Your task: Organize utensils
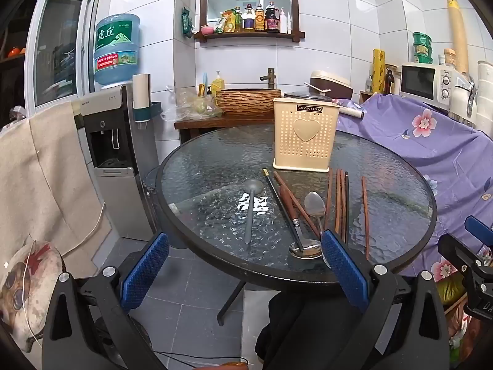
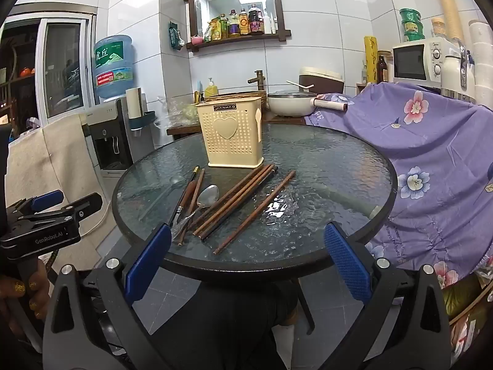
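A cream perforated utensil holder [image 1: 305,135] [image 2: 231,135] stands upright at the back of the round glass table [image 1: 209,166] [image 2: 339,166]. In front of it lie a grey spoon [image 1: 251,206], a wood-handled ladle [image 1: 303,248] [image 2: 185,197], a metal spoon [image 1: 314,205] [image 2: 208,195], several brown chopsticks [image 1: 340,200] [image 2: 237,200] and one chopstick apart [image 1: 365,215] [image 2: 255,212]. My left gripper [image 1: 245,269] hangs open near the table's front edge, holding nothing. My right gripper [image 2: 246,265] is also open and holds nothing, just short of the front rim.
A water dispenser [image 1: 104,141] stands left of the table. A purple flowered cloth [image 1: 431,154] [image 2: 431,154] covers something on the right. Behind are a wooden counter with a basin [image 1: 246,100], a white pot [image 2: 291,104] and a microwave [image 2: 416,61]. A cushion [image 1: 24,286] lies low left.
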### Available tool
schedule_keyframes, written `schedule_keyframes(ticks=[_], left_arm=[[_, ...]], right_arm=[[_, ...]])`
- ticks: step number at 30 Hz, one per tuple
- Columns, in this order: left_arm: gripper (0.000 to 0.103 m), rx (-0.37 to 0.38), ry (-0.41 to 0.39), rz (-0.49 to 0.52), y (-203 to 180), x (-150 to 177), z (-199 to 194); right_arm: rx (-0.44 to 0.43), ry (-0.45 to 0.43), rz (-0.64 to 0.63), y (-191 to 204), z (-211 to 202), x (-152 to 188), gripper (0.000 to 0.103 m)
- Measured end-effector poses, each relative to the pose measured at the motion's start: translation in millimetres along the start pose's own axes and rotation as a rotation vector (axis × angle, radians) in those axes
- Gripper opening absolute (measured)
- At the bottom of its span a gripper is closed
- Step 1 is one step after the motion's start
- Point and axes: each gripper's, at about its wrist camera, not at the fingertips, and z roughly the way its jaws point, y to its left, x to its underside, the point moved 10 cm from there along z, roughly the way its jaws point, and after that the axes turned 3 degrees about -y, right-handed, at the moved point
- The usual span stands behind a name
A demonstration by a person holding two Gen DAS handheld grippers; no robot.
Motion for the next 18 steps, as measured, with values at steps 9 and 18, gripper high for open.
schedule_keyframes(ticks=[9, 18], left_arm=[[0.097, 0.005, 0.006, -0.004, 0.1, 0.6, 0.0], [0.097, 0.004, 0.006, -0.003, 0.3, 0.4, 0.2]], right_arm=[[0.000, 0.003, -0.001, 0.5, 1.1, 0.5, 0.098], [0.000, 0.001, -0.001, 1.0, 0.7, -0.1, 0.098]])
